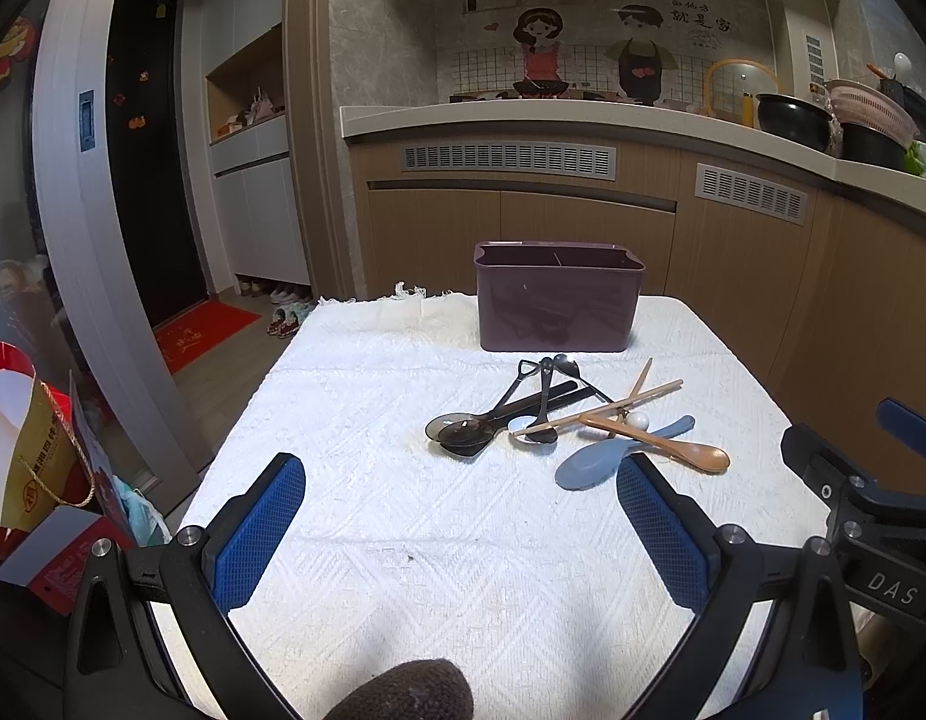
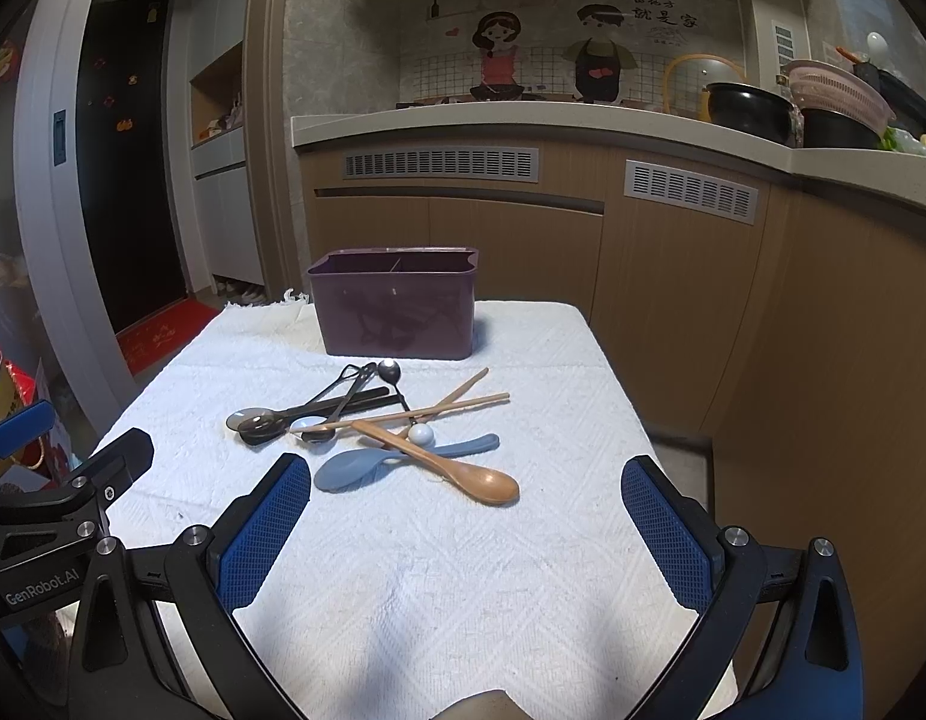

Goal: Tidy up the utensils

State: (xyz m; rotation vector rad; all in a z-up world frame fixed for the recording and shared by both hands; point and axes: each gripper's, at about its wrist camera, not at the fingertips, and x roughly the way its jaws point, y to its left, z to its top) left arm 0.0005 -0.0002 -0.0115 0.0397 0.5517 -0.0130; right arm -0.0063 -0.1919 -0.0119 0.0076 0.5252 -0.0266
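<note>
Hovering spread and empty, both the left hand-held gripper (image 1: 460,525) and right hand-held gripper (image 2: 466,528) faced the untouched utensil pile (image 2: 373,426); next likely called for pinching the wooden spoon (image 2: 445,465) toward the purple holder (image 2: 394,303).

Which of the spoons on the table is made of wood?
The brown wooden spoon, lying across the blue plastic rice paddle; the other spoons are dark, metal or white.

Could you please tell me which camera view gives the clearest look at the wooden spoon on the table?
The right wrist view: the wooden spoon lies whole, near the centre, bowl toward the camera. In the left wrist view the spoon sits farther right, its handle crossing the blue rice paddle close to a gripper finger.
</note>
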